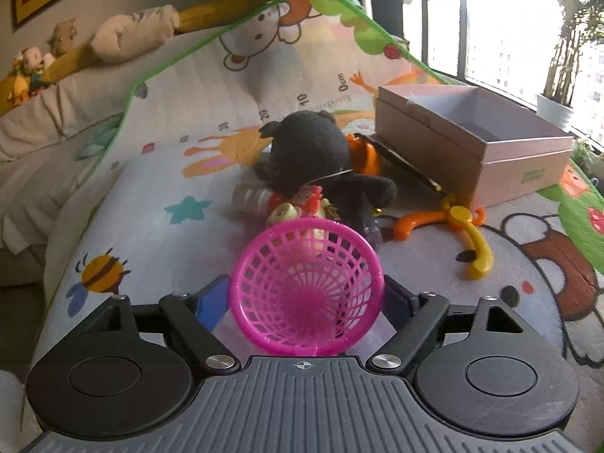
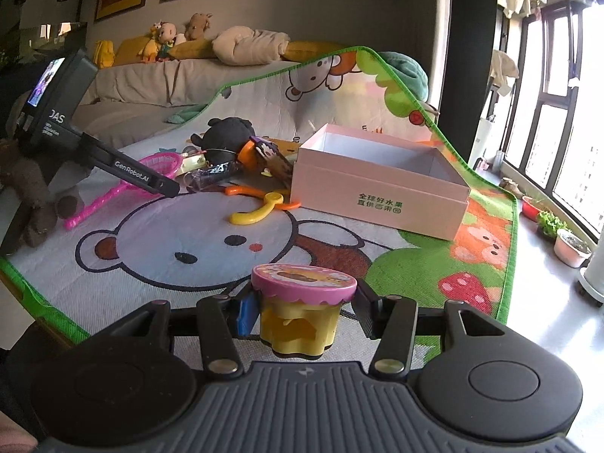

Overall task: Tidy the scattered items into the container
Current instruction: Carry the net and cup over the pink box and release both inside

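Observation:
My left gripper [image 1: 306, 298] is shut on a pink toy net [image 1: 305, 287], held just above the play mat; the net [image 2: 160, 164] also shows in the right wrist view with its handle trailing left. My right gripper [image 2: 302, 311] is shut on a yellow dough tub with a pink lid [image 2: 302, 302]. The open pink box [image 1: 475, 143] stands on the mat at the right, and it is ahead of my right gripper [image 2: 377, 185]. A black plush toy [image 1: 313, 154], a small doll [image 1: 302, 204] and an orange-and-yellow toy [image 1: 453, 226] lie between the net and the box.
The cartoon play mat [image 2: 188, 249] covers the floor, with a green border. A sofa with cushions and plush toys [image 2: 196, 60] runs along the back. Plant pots [image 2: 566, 241] stand by the window at the right. The left gripper's body [image 2: 75, 120] reaches in from the left.

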Tool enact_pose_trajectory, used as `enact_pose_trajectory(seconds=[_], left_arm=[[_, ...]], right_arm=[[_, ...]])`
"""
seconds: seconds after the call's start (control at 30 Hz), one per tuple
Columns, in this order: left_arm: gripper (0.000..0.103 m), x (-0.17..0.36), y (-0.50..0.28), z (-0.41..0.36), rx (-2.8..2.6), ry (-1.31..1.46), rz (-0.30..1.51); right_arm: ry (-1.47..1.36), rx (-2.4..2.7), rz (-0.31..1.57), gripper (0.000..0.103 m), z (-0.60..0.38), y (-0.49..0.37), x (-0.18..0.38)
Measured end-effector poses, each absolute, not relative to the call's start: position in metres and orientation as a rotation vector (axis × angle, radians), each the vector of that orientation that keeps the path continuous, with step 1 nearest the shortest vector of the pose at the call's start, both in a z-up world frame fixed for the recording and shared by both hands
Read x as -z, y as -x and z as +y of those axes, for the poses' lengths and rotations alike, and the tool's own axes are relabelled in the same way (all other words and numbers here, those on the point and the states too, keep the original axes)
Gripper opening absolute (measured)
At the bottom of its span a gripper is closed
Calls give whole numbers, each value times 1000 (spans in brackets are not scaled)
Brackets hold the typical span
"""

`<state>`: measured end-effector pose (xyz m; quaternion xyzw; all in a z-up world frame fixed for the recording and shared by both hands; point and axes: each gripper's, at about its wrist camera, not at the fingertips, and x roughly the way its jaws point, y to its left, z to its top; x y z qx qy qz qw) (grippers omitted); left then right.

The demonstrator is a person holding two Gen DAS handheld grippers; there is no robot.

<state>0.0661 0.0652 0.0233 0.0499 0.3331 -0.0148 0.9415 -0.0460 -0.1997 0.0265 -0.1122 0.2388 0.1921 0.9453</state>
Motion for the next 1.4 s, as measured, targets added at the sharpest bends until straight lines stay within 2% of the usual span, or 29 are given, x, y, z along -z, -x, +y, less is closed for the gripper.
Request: enact_pose_trajectory(seconds=[0.53,0.73,0.93,0.97,1.0,1.07,1.23,1.4], left_arm=[[87,-54,-12,-49,463,-179,662],[87,-80,-59,-65,527,-137,610],[88,-120,-149,-57,516,1,466],[90,-124,-167,-56,515,35,450],[98,-127,-182,-55,521,69,446],[99,-129,-211,-51,530,134,451],[101,-121,-225,-30,470,165,472],[102,-94,-180,-4,382,43,477]], right_arm=[[209,-338,445,51,-244,49,-46],[70,-369,449,51,-271,11,-71],[-84,-366,364,51,-287,-90,-115],[-102,-362,344,52,-287,-111,-121],[-108,-372,333,61,-286,-129,-124],[-98,-354,330,76,-281,-159,-126],[-103,-272,338,76,-282,-185,-117],[-39,-252,354,76,-281,-166,-99]])
